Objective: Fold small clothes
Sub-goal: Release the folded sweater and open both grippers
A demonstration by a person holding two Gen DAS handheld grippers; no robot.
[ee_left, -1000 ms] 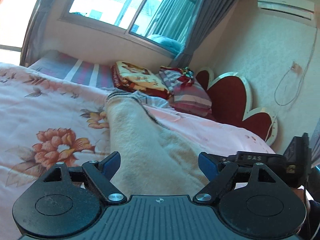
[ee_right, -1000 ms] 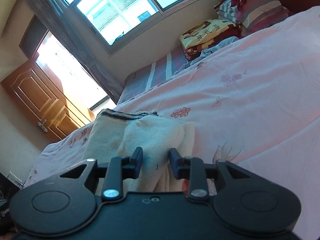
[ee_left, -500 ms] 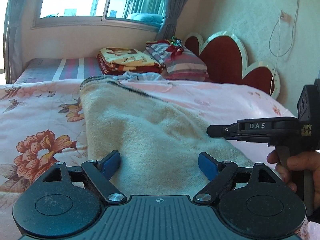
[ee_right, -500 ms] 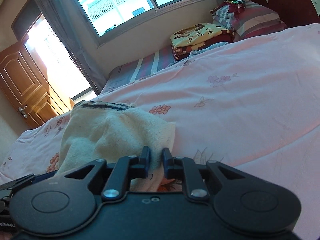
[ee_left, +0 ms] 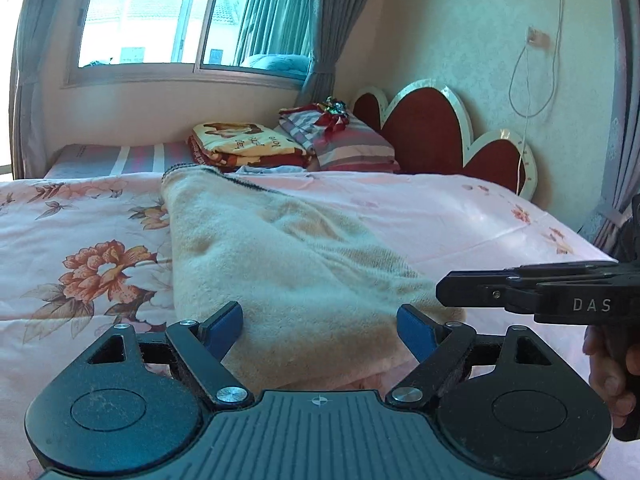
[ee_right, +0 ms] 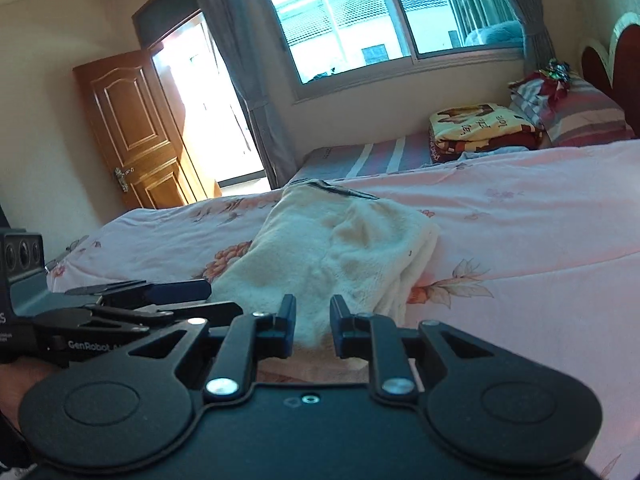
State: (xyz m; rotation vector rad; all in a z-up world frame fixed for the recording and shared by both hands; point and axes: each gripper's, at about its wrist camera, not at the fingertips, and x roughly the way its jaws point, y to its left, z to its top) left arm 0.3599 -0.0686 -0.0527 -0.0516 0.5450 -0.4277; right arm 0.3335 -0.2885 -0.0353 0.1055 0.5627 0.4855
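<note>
Garment (ee_left: pixel 288 276) — one, cream; claws — two, both clear.

Bedspread (ee_right: pixel 540 208) right of cream garment (ee_right: pixel 340 248) free (folded bedding (ee_right: pixel 480 128) far).

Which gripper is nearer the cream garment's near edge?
Right. The right gripper has that edge of the cream garment between its closing jaws; the left gripper hangs open just short of it.

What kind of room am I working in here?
Most likely a home bedroom: a bed with a pink floral bedspread, a heart-shaped headboard and folded bedding stacked under a curtained window.
</note>
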